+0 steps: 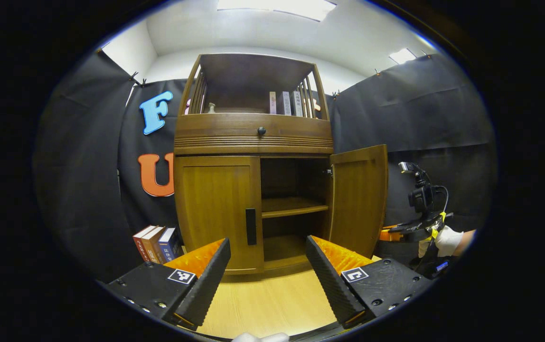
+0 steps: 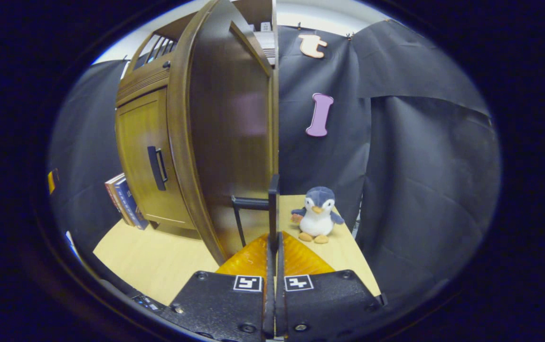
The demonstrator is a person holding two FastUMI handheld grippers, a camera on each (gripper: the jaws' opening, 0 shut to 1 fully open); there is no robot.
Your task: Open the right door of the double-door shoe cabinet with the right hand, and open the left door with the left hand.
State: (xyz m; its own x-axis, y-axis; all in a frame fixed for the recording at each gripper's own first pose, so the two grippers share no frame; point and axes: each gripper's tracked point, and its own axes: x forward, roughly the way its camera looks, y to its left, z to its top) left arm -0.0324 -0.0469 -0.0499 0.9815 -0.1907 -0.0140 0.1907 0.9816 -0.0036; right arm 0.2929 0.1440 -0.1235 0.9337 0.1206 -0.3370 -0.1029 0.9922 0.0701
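Observation:
The brown wooden shoe cabinet [image 1: 253, 142] stands ahead in the left gripper view. Its left door [image 1: 215, 209] is closed, with a dark vertical handle [image 1: 250, 226] at its inner edge. The right door [image 1: 359, 199] is swung wide open, showing shelves inside. My left gripper [image 1: 267, 270] is open, low in front of the cabinet and short of the left handle, holding nothing. In the right gripper view the right door [image 2: 225, 142] is seen nearly edge-on, and my right gripper [image 2: 273, 237] is shut on its black handle [image 2: 274, 199]. That gripper [image 1: 419, 228] sits by the open door.
Several books [image 1: 156, 243] lean against the cabinet's left side on the light wooden floor [image 1: 263, 304]. A plush penguin [image 2: 317, 213] sits on the floor behind the open right door. A gloved hand [image 1: 448, 240] holds the right gripper. More books [image 1: 286, 103] stand on the top shelf.

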